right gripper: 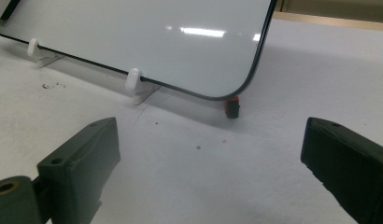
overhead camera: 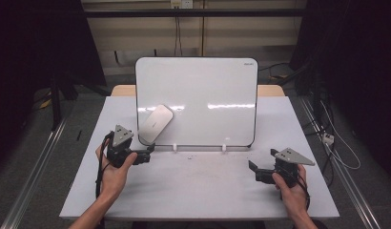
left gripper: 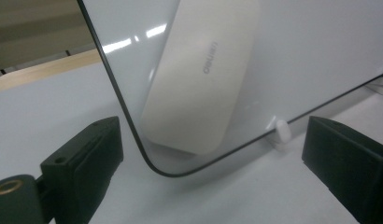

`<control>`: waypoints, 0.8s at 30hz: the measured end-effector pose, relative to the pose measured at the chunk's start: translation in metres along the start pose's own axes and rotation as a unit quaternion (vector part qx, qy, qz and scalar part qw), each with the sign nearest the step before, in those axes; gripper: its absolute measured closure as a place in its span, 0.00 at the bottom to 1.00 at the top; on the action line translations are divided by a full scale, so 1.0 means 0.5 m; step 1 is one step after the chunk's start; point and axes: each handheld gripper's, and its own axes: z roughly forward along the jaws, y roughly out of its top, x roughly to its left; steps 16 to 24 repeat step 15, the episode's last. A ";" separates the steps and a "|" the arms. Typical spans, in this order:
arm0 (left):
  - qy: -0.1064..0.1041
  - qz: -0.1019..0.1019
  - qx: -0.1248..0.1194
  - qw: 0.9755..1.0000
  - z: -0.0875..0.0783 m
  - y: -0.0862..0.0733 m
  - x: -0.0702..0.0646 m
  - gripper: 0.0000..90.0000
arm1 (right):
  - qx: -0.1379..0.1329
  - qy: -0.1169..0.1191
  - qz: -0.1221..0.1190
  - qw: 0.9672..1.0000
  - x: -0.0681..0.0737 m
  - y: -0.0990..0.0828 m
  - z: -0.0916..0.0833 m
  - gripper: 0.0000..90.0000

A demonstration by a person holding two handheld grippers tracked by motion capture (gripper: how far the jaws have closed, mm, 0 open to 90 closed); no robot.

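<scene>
A white board [overhead camera: 203,95] leans upright on small white feet [overhead camera: 175,147] at the middle of the table. A pale oblong eraser [overhead camera: 156,123] clings to its lower left corner; the left gripper view shows the eraser [left gripper: 203,74] close ahead, tilted. My left gripper [overhead camera: 149,153] is open, just below and left of that corner, nothing between its jaws. My right gripper [overhead camera: 252,168] is open over bare table near the board's lower right corner [right gripper: 236,88]. A small red and black object [right gripper: 232,107] sits under that corner.
The grey table top [overhead camera: 198,186] stretches in front of the board. A wooden table edge [overhead camera: 270,89] shows behind it. Dark stands and cables [overhead camera: 327,133] lie on the floor at both sides. A few small specks [right gripper: 52,85] mark the table surface.
</scene>
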 end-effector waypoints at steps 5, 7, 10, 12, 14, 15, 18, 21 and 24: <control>-0.003 0.005 0.008 1.000 -0.021 -0.031 -0.005 0.06 | 0.001 0.000 -0.001 1.000 0.001 -0.001 0.000 0.05; -0.001 0.002 0.009 1.000 -0.026 -0.047 -0.002 0.06 | 0.001 0.000 -0.001 1.000 0.001 -0.001 -0.001 0.05; 0.008 -0.020 0.002 1.000 -0.028 -0.072 0.003 0.06 | 0.001 -0.001 -0.002 1.000 0.002 -0.001 -0.001 0.05; 0.013 -0.024 0.001 1.000 -0.034 -0.080 0.006 0.06 | 0.000 0.000 -0.003 1.000 0.004 0.000 -0.002 0.05; 0.011 -0.022 0.000 1.000 -0.039 -0.082 0.008 0.06 | 0.001 -0.001 -0.004 1.000 0.005 0.000 -0.002 0.05; 0.011 -0.018 -0.003 1.000 -0.040 -0.081 0.009 0.06 | 0.000 -0.001 -0.004 1.000 0.004 0.000 -0.001 0.05; 0.011 -0.018 -0.003 1.000 -0.040 -0.081 0.009 0.06 | 0.000 -0.001 -0.004 1.000 0.004 0.000 -0.001 0.05; 0.011 -0.018 -0.003 1.000 -0.040 -0.081 0.009 0.06 | 0.000 -0.001 -0.004 1.000 0.004 0.000 -0.001 0.05; 0.011 -0.018 -0.003 1.000 -0.040 -0.081 0.009 0.06 | 0.000 -0.001 -0.004 1.000 0.004 0.000 -0.001 0.05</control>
